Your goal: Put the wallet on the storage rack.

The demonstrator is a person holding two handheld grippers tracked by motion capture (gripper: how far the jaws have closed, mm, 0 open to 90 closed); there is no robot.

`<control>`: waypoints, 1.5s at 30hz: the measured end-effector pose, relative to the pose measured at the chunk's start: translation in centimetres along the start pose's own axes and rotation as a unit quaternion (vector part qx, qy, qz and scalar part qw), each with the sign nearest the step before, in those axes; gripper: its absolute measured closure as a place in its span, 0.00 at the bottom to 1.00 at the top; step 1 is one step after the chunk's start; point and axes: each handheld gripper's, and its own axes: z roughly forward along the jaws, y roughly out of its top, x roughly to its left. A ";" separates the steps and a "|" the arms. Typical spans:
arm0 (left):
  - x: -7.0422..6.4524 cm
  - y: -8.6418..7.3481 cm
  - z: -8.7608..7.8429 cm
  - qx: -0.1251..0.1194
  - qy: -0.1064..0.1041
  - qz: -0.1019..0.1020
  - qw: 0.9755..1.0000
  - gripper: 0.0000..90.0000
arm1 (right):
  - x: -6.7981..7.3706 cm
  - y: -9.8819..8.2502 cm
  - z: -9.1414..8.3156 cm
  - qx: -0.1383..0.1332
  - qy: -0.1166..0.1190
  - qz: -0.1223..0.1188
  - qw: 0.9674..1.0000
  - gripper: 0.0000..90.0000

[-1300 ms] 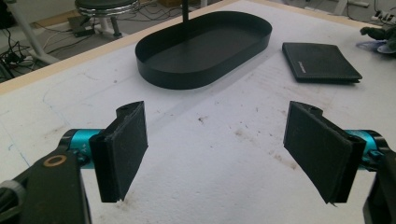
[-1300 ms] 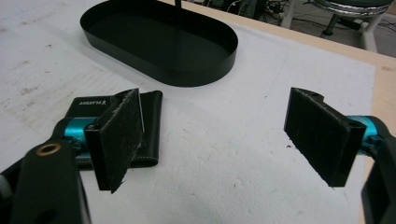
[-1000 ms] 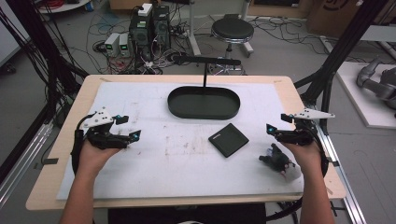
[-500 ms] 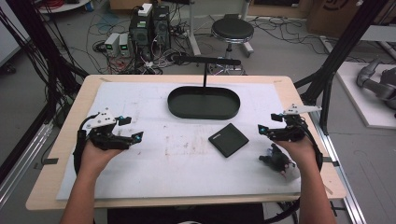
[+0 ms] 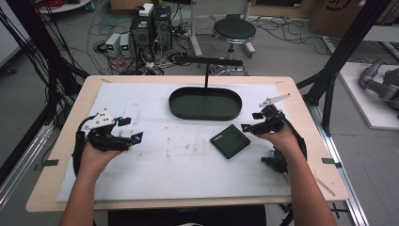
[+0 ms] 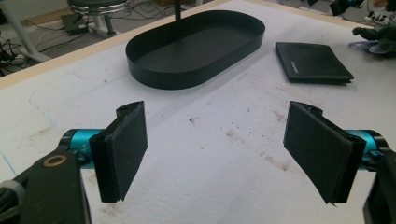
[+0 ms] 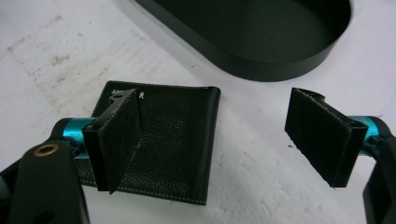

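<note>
Right gripper view: black leather wallet [image 7: 163,140] under wide-open jaws, nearer left pad. Right gripper [image 5: 256,121] now closer vs earlier. Left gripper [image 5: 129,129] jaws open too.

tray [image 5: 205,113]: black oval, empty | stool [image 5: 234,31]: behind table (cables around) | glove-like dark object [image 5: 275,161]

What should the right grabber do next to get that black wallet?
Probably ease the right gripper down and a little toward the wallet so its open jaws straddle one edge. In the right gripper view the wallet lies flat on the table, closed and untouched, beside the black tray.
</note>
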 end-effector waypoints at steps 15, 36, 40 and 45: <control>-0.2 0.1 0.2 0.007 0.004 0.002 1.000 0.24 | 0.0 -0.2 5.1 0.106 0.044 0.007 0.993 0.32; -0.2 0.2 -0.1 0.005 0.015 0.003 1.000 0.24 | 0.5 0.2 3.2 0.080 0.052 0.023 0.995 0.94; 0.0 0.2 -0.3 0.003 0.017 0.001 1.000 0.24 | 0.9 0.8 1.6 0.043 0.061 0.024 0.997 0.94; -0.1 0.2 -0.3 0.002 0.017 0.000 1.000 0.24 | 1.6 2.1 0.0 0.012 0.070 0.019 0.997 0.95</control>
